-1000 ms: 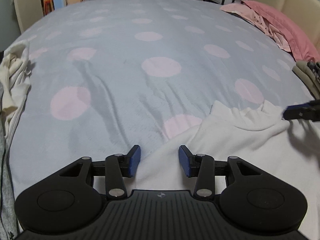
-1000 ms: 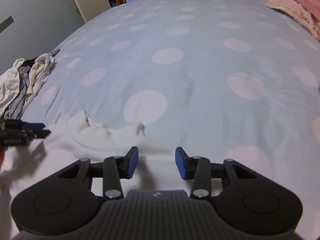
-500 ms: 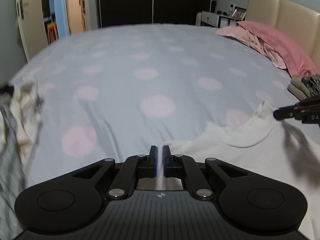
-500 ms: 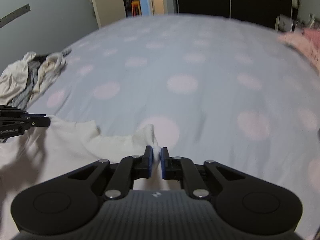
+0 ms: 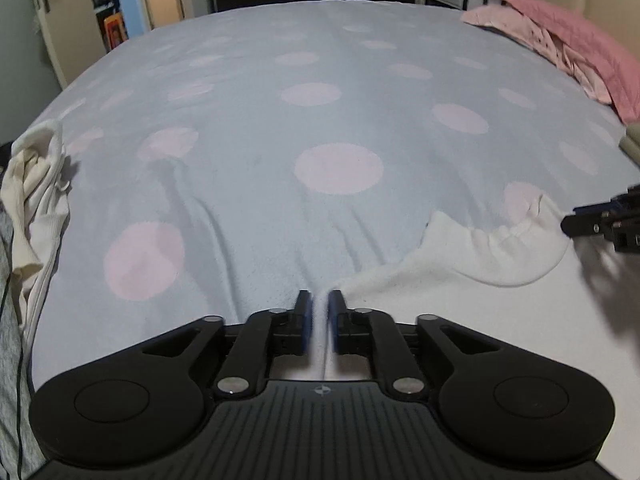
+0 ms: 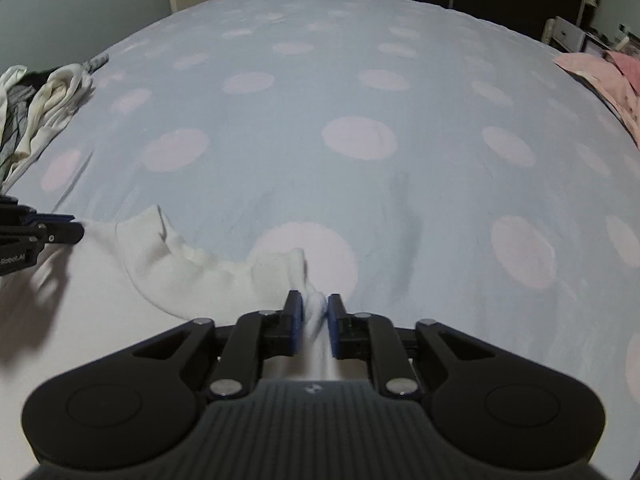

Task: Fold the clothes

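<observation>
A white garment (image 5: 460,276) lies spread at the near edge of the bed, its collar facing the bed's middle. My left gripper (image 5: 319,312) is shut on the garment's left shoulder edge. My right gripper (image 6: 314,312) is shut on a bunched fold of the same garment (image 6: 168,264) at its right shoulder, beside the collar. Each gripper shows at the edge of the other's view: the right one in the left wrist view (image 5: 600,222), the left one in the right wrist view (image 6: 44,232).
The bed (image 5: 320,120) has a pale blue cover with pink dots. A pile of cream and grey clothes (image 5: 32,192) lies at its left edge, also in the right wrist view (image 6: 44,100). Pink pillows (image 5: 568,48) lie at the far right by the headboard.
Both grippers closed on the garment's shoulders from open a second ago. Since half a second ago both views have tilted down toward the bed, with the collar now slacker.
</observation>
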Demonstrator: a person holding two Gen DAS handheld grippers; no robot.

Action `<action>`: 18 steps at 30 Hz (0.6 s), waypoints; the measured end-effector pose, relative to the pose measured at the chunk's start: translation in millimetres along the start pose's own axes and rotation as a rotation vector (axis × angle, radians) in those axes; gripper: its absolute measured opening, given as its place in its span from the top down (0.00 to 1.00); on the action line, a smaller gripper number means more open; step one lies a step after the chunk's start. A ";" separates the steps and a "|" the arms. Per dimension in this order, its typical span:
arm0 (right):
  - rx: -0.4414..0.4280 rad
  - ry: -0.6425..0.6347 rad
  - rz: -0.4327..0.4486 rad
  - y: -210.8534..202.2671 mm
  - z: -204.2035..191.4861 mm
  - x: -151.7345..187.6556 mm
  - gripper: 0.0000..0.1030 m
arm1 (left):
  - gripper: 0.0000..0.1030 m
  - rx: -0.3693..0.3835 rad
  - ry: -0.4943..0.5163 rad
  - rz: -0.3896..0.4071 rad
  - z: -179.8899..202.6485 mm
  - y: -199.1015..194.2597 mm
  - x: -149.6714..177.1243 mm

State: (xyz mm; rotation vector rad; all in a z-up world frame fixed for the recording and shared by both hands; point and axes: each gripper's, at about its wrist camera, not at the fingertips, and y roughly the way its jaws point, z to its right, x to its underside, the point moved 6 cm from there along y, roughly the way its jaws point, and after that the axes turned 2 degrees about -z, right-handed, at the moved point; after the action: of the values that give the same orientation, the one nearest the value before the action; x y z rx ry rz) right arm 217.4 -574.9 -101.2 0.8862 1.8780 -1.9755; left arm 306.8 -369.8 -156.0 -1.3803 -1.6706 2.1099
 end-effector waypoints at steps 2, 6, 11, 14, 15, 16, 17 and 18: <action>-0.008 0.022 -0.012 -0.6 2.3 4.0 0.64 | 0.63 -0.002 -0.011 0.017 -5.9 -15.2 1.4; -0.041 0.045 0.009 -38.0 5.6 9.5 0.62 | 0.60 -0.007 -0.017 0.054 -18.7 -53.2 12.6; -0.091 0.045 -0.009 -96.0 -2.2 47.0 0.61 | 0.60 -0.005 0.005 0.020 -25.2 -100.0 51.2; -0.108 0.034 -0.053 -131.5 -12.2 87.1 0.61 | 0.60 -0.002 0.011 -0.014 -26.0 -126.9 80.0; -0.109 0.035 -0.066 -141.3 -15.5 100.9 0.61 | 0.60 -0.002 0.011 -0.026 -26.3 -135.3 89.4; -0.112 0.035 -0.089 -150.8 -19.6 117.0 0.61 | 0.60 -0.002 0.010 -0.037 -26.0 -143.7 99.5; -0.114 0.036 -0.111 -160.1 -23.7 132.9 0.61 | 0.60 0.001 0.011 -0.046 -25.5 -152.5 110.3; -0.115 0.038 -0.128 -167.8 -27.2 147.3 0.61 | 0.60 0.003 0.012 -0.055 -25.0 -161.2 121.2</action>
State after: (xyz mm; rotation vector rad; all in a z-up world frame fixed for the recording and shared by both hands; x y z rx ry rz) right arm 11.6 -497.4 -53.6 0.7948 2.0943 -1.9108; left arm 186.4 -219.1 -92.1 -1.3267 -1.6803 2.0700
